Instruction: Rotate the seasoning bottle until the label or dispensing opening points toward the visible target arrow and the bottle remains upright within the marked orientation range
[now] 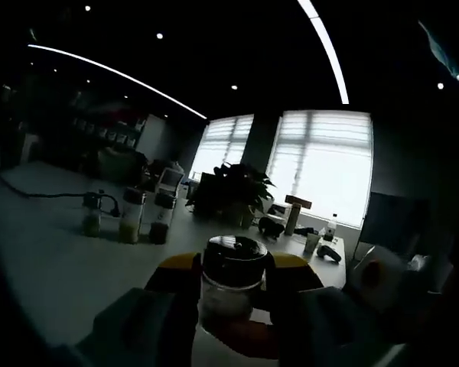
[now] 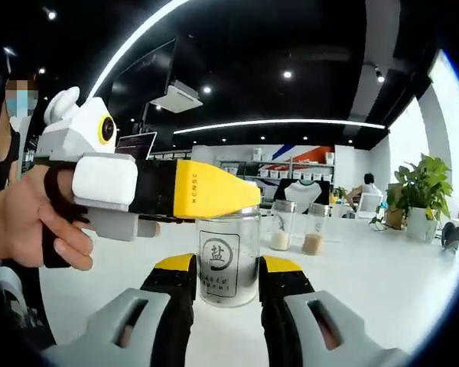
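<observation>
A clear glass seasoning bottle (image 2: 229, 260) with a white label facing the right gripper view stands upright on the white table (image 2: 382, 283). My right gripper (image 2: 229, 269) is shut on its lower body, one yellow-tipped jaw on each side. My left gripper (image 2: 214, 200), held by a person's hand (image 2: 30, 222), comes in from the left, and its yellow jaw covers the top of the bottle. In the dark left gripper view the bottle (image 1: 231, 294) shows its black lid (image 1: 236, 256), with my left gripper (image 1: 236, 266) shut around the lid.
Several other seasoning bottles (image 2: 283, 225) stand in a row further back on the table, seen also as a row of bottles (image 1: 130, 218) at the left. A potted plant (image 2: 424, 191) stands at the far right edge. Small dark items (image 1: 329, 251) lie near the windows.
</observation>
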{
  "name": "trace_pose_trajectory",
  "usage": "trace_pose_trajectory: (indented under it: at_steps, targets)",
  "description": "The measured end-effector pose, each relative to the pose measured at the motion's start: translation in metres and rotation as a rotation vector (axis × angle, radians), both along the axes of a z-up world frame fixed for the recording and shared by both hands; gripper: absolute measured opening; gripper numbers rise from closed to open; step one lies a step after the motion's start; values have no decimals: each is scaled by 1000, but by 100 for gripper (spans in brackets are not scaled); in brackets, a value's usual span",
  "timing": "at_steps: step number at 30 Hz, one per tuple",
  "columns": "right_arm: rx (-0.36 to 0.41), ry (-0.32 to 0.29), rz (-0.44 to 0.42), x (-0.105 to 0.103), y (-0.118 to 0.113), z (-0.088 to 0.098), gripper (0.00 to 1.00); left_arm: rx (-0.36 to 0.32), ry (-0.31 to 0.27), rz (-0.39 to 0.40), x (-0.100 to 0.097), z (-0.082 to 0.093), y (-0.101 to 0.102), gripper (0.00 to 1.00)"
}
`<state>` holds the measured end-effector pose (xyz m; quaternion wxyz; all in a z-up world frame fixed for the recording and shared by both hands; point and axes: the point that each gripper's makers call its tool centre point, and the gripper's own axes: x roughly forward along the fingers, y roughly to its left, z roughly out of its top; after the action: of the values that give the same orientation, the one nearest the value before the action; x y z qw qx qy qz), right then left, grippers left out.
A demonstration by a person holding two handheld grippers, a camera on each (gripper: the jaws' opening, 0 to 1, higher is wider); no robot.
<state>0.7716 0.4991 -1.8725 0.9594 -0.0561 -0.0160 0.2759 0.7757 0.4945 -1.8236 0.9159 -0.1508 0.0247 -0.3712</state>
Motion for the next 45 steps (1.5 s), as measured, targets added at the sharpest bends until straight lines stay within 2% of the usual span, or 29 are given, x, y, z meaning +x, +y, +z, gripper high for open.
trace_pose_trajectory:
  at_steps: [3,5,7,9,14,22,26,33,36,45]
  targets:
    - [1,10,23,1,1,-4,30,50,-17,-6,-1,-4,1,35]
    - [-16,9,45,2,1,-6,30,56,-20,-10,-1,-5,2,34]
    - [0,46,123,0,6,-9,30,103,-50,-19,0,-7,4,34]
    - [35,62,163,-1,8,-7,30,111,-61,-23,1,-8,5,34]
    - [22,55,201,-5,7,-7,29,139,-88,-37,11,-12,13,34]
    - [33,79,238,-13,-2,-12,35,163,-97,-43,35,-24,38,34]
    - [33,101,266,-17,-3,-15,39,174,-74,-70,43,-34,45,34]
    - [30,133,288,-23,-7,-22,44,187,-87,-88,55,-40,55,34]
    - [21,137,284,-24,-10,-24,45,176,-80,-93,59,-43,58,34]
    - [29,147,259,-21,-18,-26,47,197,-65,-90,69,-53,66,34]
